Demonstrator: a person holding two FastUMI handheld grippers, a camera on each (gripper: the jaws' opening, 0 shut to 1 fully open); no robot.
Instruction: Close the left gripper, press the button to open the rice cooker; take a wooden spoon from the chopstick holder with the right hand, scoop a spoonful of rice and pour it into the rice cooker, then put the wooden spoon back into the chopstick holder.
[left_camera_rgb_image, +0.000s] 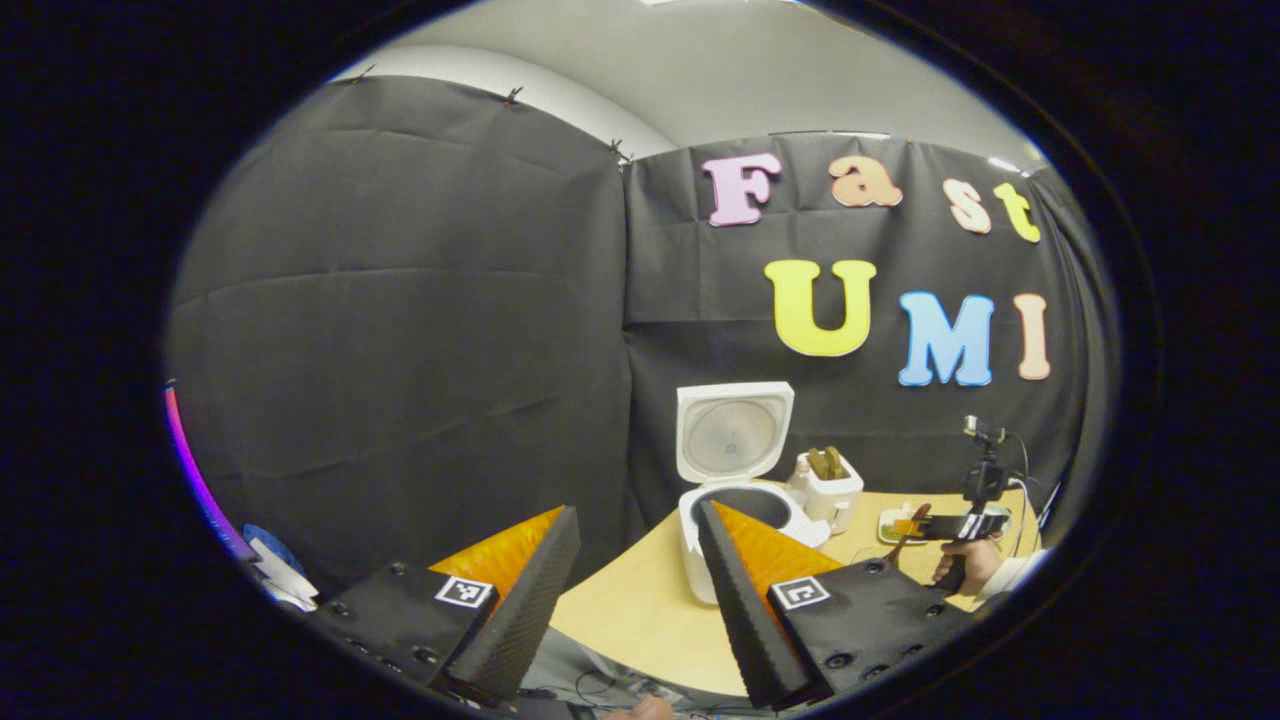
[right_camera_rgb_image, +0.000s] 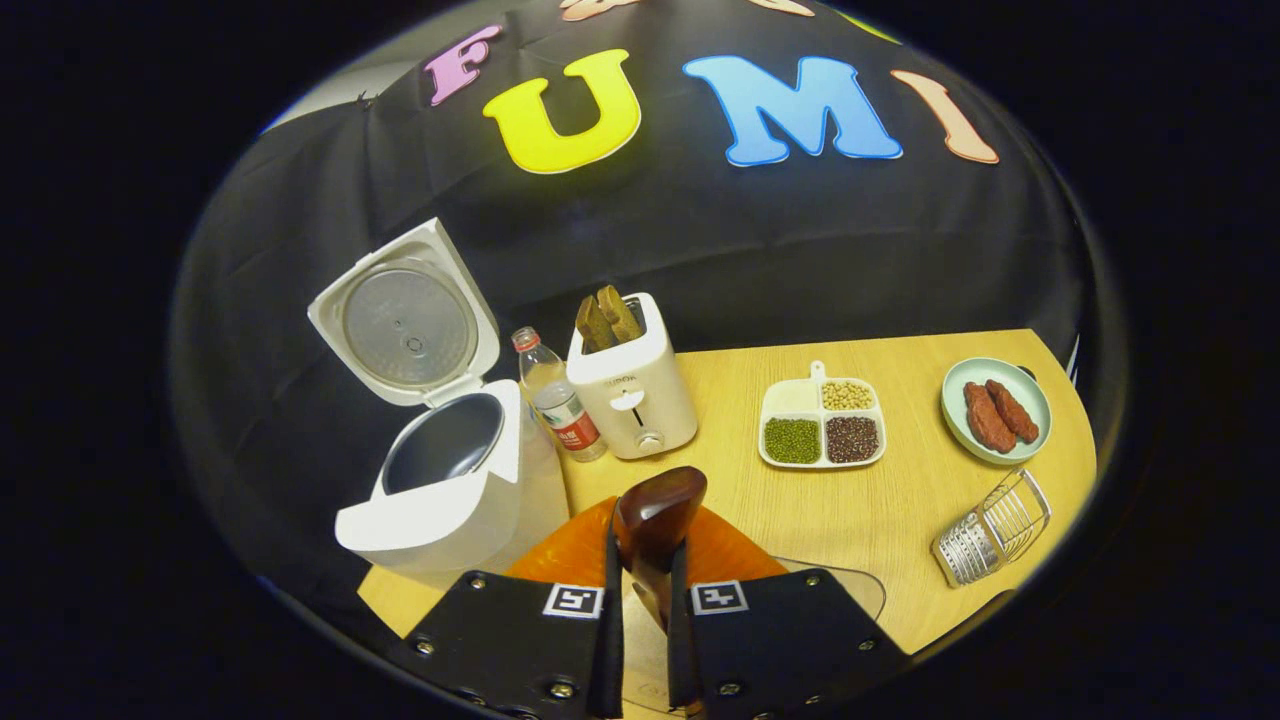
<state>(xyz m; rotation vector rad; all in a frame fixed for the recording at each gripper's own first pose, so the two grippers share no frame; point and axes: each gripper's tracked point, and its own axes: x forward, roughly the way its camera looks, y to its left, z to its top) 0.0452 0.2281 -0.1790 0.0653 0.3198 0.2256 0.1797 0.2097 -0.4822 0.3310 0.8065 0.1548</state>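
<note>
The white rice cooker (right_camera_rgb_image: 450, 490) stands at the table's left with its lid (right_camera_rgb_image: 405, 320) up and its dark pot bare. My right gripper (right_camera_rgb_image: 648, 548) is shut on the handle of a dark wooden spoon (right_camera_rgb_image: 655, 512), whose bowl rises just beyond the fingertips, to the right of the cooker. I cannot tell whether the spoon holds anything. A divided white tray (right_camera_rgb_image: 822, 420) holds rice, beans and grains. A metal wire holder (right_camera_rgb_image: 990, 530) lies at the front right. My left gripper (left_camera_rgb_image: 637, 510) is open in the air, in front of the cooker (left_camera_rgb_image: 735, 500). Farther off, a hand holds the right gripper (left_camera_rgb_image: 915, 527) with the spoon (left_camera_rgb_image: 897, 545).
A cream toaster (right_camera_rgb_image: 630, 390) with bread slices and a plastic bottle (right_camera_rgb_image: 555, 395) stand between the cooker and the tray. A green plate (right_camera_rgb_image: 1030, 420) with two sausages sits at the back right. Bare wooden table (right_camera_rgb_image: 800, 510) lies in front of the tray.
</note>
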